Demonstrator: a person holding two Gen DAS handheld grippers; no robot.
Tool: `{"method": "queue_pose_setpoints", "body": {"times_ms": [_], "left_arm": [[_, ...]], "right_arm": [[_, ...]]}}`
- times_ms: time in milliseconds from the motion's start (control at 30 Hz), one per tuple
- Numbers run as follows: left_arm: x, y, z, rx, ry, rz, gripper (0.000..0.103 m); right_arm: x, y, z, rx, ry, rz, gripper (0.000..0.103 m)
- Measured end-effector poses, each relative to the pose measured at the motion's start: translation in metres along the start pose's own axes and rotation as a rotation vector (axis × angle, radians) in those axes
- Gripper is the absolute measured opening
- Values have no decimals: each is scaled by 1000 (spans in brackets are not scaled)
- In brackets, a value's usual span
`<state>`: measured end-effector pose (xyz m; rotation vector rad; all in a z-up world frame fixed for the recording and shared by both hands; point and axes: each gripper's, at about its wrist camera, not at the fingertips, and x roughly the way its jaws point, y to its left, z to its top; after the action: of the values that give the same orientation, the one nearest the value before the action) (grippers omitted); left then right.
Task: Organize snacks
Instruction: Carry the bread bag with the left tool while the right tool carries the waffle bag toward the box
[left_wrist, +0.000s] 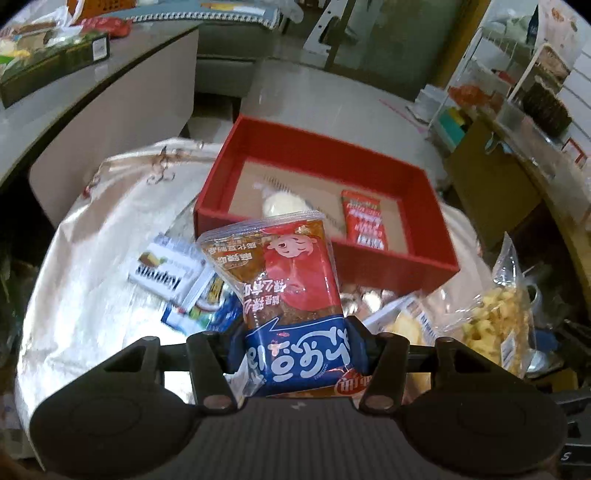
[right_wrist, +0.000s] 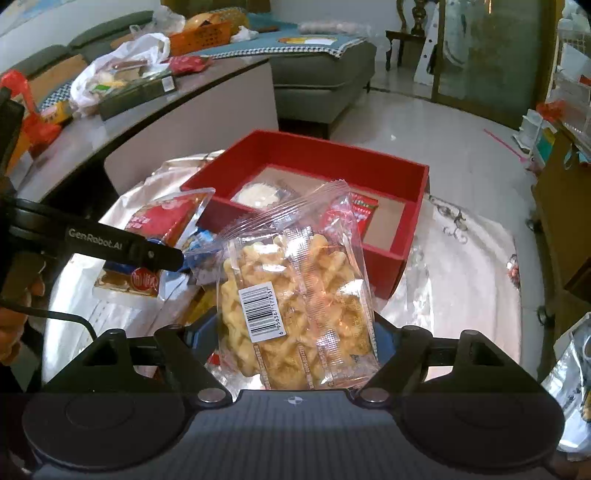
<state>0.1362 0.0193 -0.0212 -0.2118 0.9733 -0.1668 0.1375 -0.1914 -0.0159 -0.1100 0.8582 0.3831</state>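
Observation:
My left gripper (left_wrist: 295, 343) is shut on the blue lower end of a red and blue snack packet (left_wrist: 291, 273), held above the table in front of the red box (left_wrist: 317, 147). In the box lie a white round snack (left_wrist: 280, 203) and a small red packet (left_wrist: 364, 219). My right gripper (right_wrist: 295, 332) is shut on a clear bag of yellow crackers (right_wrist: 295, 280), also lifted near the red box (right_wrist: 332, 147). In the right wrist view the left gripper (right_wrist: 162, 254) with its red packet (right_wrist: 166, 218) is at the left. The cracker bag (left_wrist: 495, 317) shows at the right of the left wrist view.
White wafer packets (left_wrist: 166, 269) and blue packets (left_wrist: 207, 314) lie on the silvery-white cloth (left_wrist: 92, 258) left of the box. A low table with a dark box (left_wrist: 55, 62) stands at the far left, a grey sofa (right_wrist: 317, 70) behind, and a cardboard box (left_wrist: 491, 177) at the right.

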Motion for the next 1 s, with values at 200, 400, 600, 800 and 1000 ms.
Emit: {"method": "queue_pose_setpoints", "body": {"times_ms": [200, 400, 600, 800, 1000], "left_arm": [[-2, -6, 19, 15, -46, -10, 47], [3, -10, 33, 19, -74, -7, 47], [6, -13, 40, 26, -93, 2, 47], [11, -13, 51, 20, -119, 21, 47], [17, -17, 59, 27, -131, 35, 47]], "right_arm": [[1, -2, 13, 13, -43, -17, 84], [4, -8, 30, 42, -89, -36, 84], [9, -12, 42, 59, -117, -40, 84], [14, -15, 51, 65, -130, -44, 84], [21, -21, 59, 81, -138, -55, 84]]}}
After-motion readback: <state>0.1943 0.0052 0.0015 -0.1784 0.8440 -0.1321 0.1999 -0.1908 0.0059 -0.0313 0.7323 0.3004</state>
